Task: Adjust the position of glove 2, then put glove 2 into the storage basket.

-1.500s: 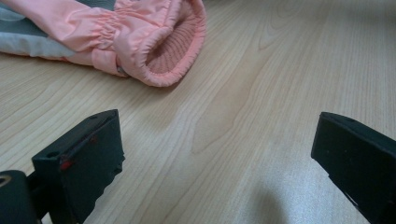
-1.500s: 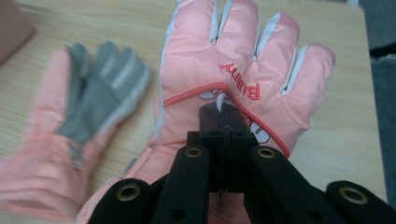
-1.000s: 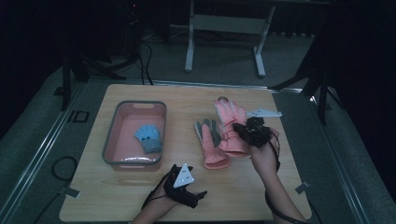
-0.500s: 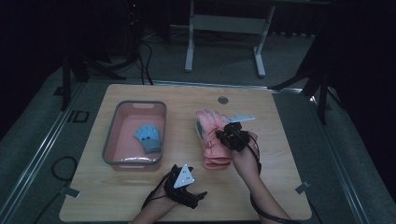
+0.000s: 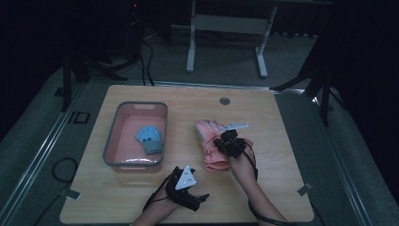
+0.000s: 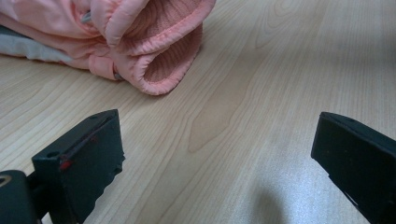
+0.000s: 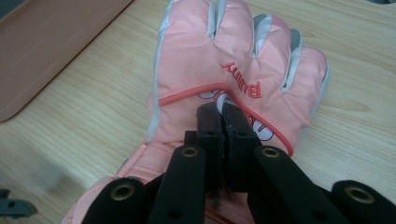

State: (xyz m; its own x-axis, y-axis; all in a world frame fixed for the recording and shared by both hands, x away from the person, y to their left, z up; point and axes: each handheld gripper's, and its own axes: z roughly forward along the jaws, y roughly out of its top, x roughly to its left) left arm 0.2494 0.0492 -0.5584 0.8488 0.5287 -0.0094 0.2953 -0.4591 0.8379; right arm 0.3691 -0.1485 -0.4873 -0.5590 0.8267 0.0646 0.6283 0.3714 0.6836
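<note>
right gripper (image 7: pixel 223 109) fingers pressed together, pinching the pink glove (image 7: pixel 233 60); left gripper (image 6: pixel 217 154) fingers spread above the table (image 6: pixel 243 93)

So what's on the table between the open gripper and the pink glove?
Nothing: in the left gripper view, bare wooden table runs from the open left gripper to the cuff of the pink glove. The high view shows the same bare gap.

The high view is dim and grainy, its surroundings nearly black. Both gripper views are bright and evenly lit. The pale wooden worktop (image 6: pixel 261 93) shows soft glare and a faint shadow near the bottom edge; near fingers (image 6: pixel 79 158) blur slightly.
</note>
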